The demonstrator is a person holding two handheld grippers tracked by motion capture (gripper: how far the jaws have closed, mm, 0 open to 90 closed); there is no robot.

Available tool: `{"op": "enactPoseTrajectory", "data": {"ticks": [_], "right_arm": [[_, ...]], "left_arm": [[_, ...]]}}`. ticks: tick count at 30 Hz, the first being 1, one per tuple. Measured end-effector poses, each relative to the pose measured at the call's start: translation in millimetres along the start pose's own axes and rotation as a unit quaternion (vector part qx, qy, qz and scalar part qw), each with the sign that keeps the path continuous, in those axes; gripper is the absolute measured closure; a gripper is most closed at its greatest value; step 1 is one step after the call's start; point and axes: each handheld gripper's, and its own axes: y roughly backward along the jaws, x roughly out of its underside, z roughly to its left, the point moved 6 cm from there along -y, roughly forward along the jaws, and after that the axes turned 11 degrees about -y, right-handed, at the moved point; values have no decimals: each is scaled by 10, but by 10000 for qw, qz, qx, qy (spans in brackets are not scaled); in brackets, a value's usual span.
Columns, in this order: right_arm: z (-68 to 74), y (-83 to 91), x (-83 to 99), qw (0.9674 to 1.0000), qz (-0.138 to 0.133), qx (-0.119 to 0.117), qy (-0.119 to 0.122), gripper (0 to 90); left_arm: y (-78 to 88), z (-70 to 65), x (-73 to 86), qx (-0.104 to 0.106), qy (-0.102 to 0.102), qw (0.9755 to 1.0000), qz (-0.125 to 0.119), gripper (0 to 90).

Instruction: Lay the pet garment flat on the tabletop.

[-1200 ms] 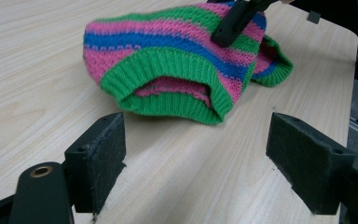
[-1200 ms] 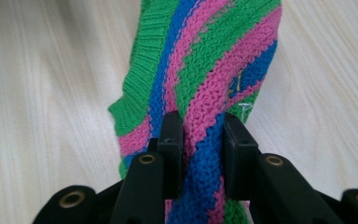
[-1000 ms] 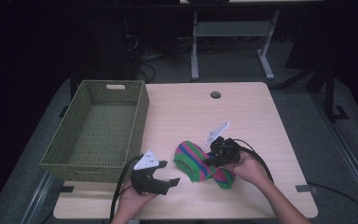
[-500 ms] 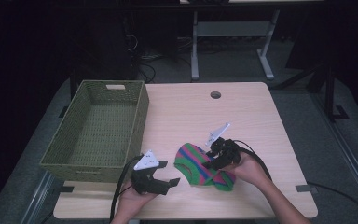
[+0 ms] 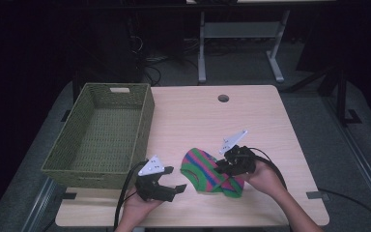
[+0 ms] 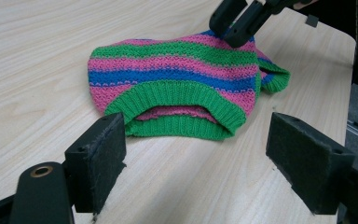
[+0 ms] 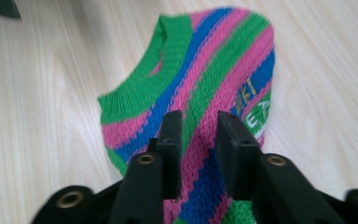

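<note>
Knit cap (image 6: 177, 88), green-pink-blue stripes, flat on table (image 5: 270, 121); right gripper (image 7: 198, 135) fingers just narrowed, pinching it; left gripper (image 6: 205, 158) fingers wide, empty.

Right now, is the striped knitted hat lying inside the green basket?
No, the striped knitted hat lies on the wooden table, beside the green basket.

The tabletop (image 5: 261, 116) is pale wood with a fine lengthwise grain and rounded corners, and a small round dark hole (image 5: 223, 98) sits near its far edge at about 12 o'clock. A woven olive-green basket (image 5: 72, 159) with a handle slot in its far wall stands along the 9 o'clock side, reaching from the far edge toward the near one. A knitted piece (image 5: 205, 169) striped in green, pink and blue, with a green ribbed opening, lies flat at about 6 o'clock, well apart from the hole and near the basket's near corner.
</note>
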Motion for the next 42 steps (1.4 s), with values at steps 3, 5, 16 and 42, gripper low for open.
{"op": "enactPoseTrajectory", "data": {"ticks": [3, 5, 16, 42], "right_arm": [[-13, -55, 44, 10000, 80, -2, 31, 753], [-24, -96, 67, 9999, 137, -25, 8, 756], [-43, -262, 172, 9993, 328, -132, -95, 710], [472, -243, 87, 9951, 239, -719, 632, 522]], "left_arm": [[1, -8, -2, -6, -17, 10000, -5, 195], [4, -4, 1, -15, -28, 10000, 0, 195], [10, -2, 2, -18, -18, 10000, 6, 196], [8, -5, -1, -15, -34, 10000, 9, 196]]}}
